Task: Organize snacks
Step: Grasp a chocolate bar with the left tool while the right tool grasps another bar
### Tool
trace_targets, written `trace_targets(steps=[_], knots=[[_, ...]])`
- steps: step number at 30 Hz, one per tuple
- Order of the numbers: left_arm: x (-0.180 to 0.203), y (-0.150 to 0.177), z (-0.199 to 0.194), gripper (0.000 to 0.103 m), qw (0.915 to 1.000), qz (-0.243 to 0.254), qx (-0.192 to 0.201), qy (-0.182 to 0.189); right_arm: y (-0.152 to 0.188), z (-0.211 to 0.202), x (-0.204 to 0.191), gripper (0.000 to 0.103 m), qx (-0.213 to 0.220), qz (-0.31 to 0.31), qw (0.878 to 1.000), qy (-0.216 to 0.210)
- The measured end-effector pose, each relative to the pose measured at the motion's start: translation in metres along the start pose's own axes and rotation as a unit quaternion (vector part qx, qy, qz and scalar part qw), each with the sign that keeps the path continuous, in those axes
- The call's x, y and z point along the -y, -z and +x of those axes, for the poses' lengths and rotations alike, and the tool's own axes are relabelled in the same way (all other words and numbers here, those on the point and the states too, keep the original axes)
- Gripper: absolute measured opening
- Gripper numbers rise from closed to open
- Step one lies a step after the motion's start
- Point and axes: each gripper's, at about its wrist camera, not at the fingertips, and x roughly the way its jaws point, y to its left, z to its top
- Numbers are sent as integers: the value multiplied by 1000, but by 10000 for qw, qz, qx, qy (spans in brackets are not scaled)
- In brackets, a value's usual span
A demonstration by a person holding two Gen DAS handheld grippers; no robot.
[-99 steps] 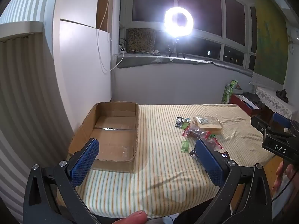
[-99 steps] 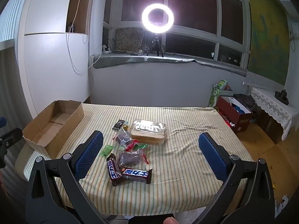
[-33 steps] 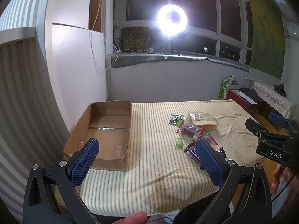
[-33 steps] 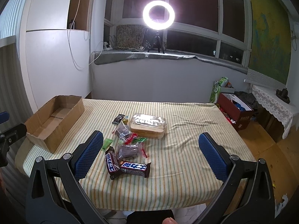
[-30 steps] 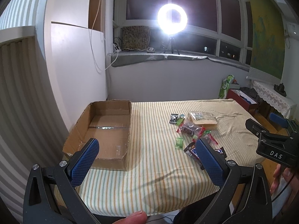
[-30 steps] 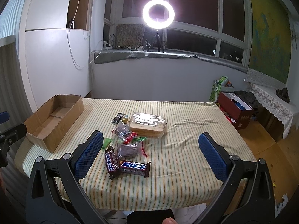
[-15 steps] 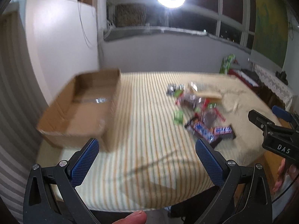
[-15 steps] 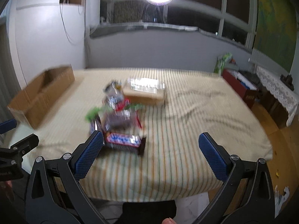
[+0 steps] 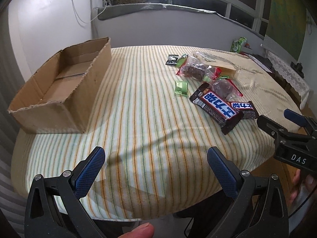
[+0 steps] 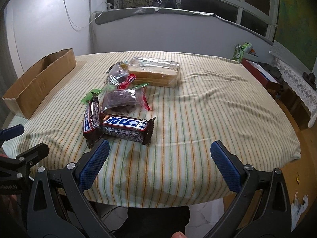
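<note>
A heap of snacks lies on the striped tablecloth (image 9: 138, 119): two brown chocolate bars (image 10: 124, 128) (image 9: 217, 107), clear bags of dark cakes (image 10: 120, 99), small green sweets (image 9: 181, 87) and a wrapped sandwich pack (image 10: 154, 72). An open cardboard box (image 9: 59, 87) stands at the table's left, with nothing seen inside. My left gripper (image 9: 156, 168) hovers open over the near table edge, between box and snacks. My right gripper (image 10: 158, 158) is open too, its left finger (image 10: 93, 162) just short of the chocolate bars (image 10: 91, 119).
The table's near edge falls away under both grippers. A white wall (image 9: 49, 19) runs behind the box. A red box (image 10: 261, 73) and a lace-covered stand (image 10: 297, 85) sit on the floor to the right. A thumb (image 9: 138, 231) shows at the bottom.
Both grippers have tipped down and moved in toward the table; the box and snacks now look larger and nearer. Both stay open and nothing on the table has shifted.
</note>
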Motion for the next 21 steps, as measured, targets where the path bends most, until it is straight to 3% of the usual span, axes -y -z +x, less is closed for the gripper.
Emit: trace_targets(steps=[6, 9, 14, 21], knots=[[5, -13, 10, 102, 9997, -94, -34, 208, -1, 5, 7, 103, 173, -378, 9986, -318], [11, -24, 19, 102, 9983, -239, -143, 510, 0, 15, 12, 103, 185, -768, 9948, -638], [33, -45, 41, 102, 9917, -366, -439, 1151, 4, 40, 22, 103, 31, -1346, 9822, -1310], [55, -61, 63, 102, 9871, -344, -639, 1425, -6, 46, 25, 103, 173, -1596, 9673, -1965]])
